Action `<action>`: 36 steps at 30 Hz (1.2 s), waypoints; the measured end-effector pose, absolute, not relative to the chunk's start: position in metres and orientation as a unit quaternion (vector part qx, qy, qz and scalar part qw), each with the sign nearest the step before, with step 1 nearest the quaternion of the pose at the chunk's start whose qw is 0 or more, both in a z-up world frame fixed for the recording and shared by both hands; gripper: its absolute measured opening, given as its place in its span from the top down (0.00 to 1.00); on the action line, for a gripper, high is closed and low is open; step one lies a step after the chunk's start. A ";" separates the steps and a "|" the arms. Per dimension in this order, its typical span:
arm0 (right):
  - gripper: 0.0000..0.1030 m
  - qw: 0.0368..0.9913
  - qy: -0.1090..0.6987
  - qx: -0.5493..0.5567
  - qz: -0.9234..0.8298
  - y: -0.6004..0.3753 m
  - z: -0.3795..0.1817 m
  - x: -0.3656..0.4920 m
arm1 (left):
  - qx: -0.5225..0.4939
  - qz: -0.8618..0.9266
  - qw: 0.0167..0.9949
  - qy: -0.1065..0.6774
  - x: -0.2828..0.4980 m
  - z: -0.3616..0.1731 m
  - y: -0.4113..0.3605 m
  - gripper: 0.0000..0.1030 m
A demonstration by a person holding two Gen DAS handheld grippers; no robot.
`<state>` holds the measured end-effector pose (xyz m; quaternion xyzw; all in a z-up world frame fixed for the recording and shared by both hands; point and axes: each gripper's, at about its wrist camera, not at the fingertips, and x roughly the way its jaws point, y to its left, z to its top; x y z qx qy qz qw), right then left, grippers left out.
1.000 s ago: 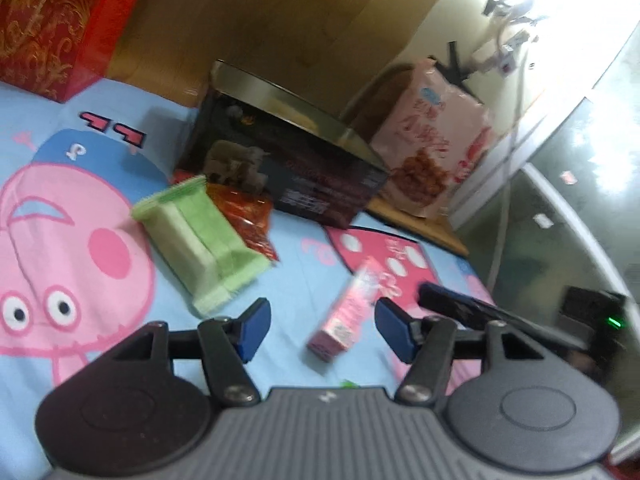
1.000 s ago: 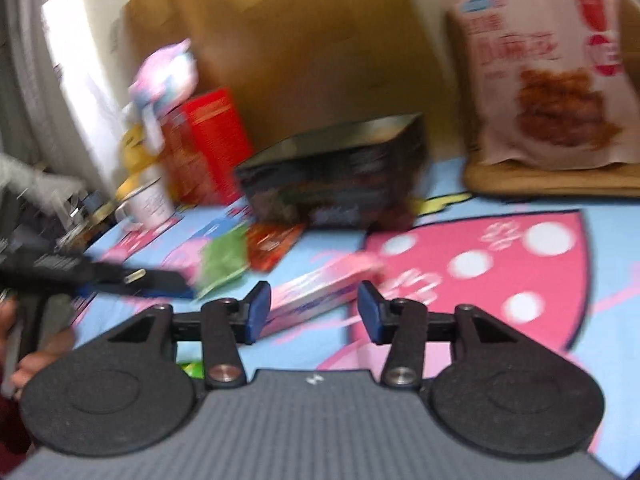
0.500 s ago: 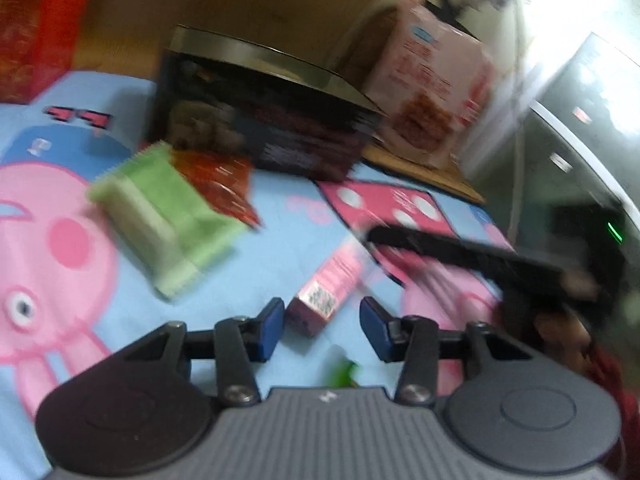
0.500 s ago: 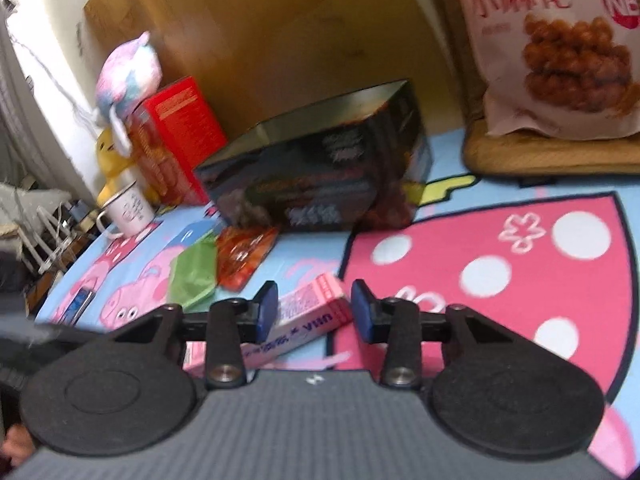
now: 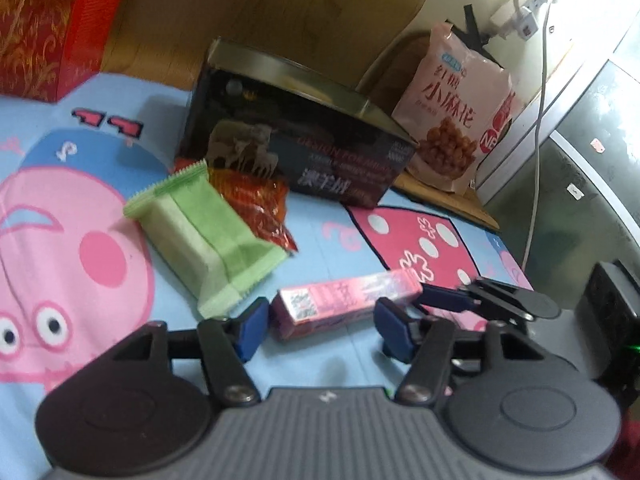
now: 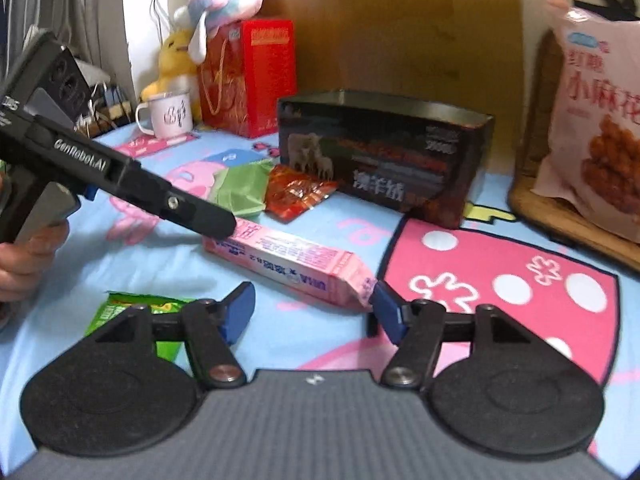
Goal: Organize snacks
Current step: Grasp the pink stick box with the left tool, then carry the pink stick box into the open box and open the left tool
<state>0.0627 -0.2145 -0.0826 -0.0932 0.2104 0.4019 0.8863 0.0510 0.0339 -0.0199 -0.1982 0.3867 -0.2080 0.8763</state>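
A long pink snack box (image 5: 344, 306) lies flat on the cartoon cloth; it also shows in the right wrist view (image 6: 292, 266). My left gripper (image 5: 320, 330) is open, its near end between the blue pads. My right gripper (image 6: 312, 310) is open at the box's other end, not gripping it. A green packet (image 5: 200, 236) and a red packet (image 5: 256, 204) lie by the open dark box (image 5: 304, 152). A small green packet (image 6: 132, 312) lies under my right gripper's left finger.
A big pink snack bag (image 5: 456, 120) leans on a wooden board at the back right. A red gift box (image 6: 248, 76), a white mug (image 6: 168, 114) and plush toys (image 6: 212, 12) stand at the back left. The left tool's body (image 6: 100, 176) crosses the right wrist view.
Both grippers have opened wider around the pink box. The box has turned and now lies lengthwise between the two grippers. The left view has steadied after blur.
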 end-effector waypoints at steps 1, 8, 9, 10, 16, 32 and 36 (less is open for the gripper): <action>0.49 0.891 0.208 -0.093 0.393 -0.213 -0.082 0.064 | -0.197 -0.204 0.877 0.388 0.052 -0.019 0.033 0.45; 0.70 0.913 0.165 -0.044 0.372 -0.222 -0.051 0.069 | -0.191 -0.204 0.902 0.329 0.064 0.028 0.042 0.45; 0.70 0.916 0.149 -0.041 0.369 -0.221 -0.042 0.072 | -0.184 -0.202 0.909 0.316 0.069 0.039 0.042 0.45; 0.69 0.919 0.138 -0.038 0.366 -0.219 -0.034 0.077 | -0.176 -0.198 0.915 0.303 0.075 0.048 0.042 0.45; 0.67 0.932 0.110 -0.017 0.345 -0.191 -0.004 0.130 | -0.163 -0.158 0.939 0.257 0.133 0.070 0.046 0.42; 0.56 0.882 0.232 0.069 0.404 -0.188 -0.056 0.131 | -0.210 -0.119 0.914 0.325 0.119 0.011 0.098 0.39; 0.56 0.877 0.252 0.078 0.401 -0.177 -0.062 0.144 | -0.184 -0.138 0.899 0.373 0.107 -0.010 0.081 0.54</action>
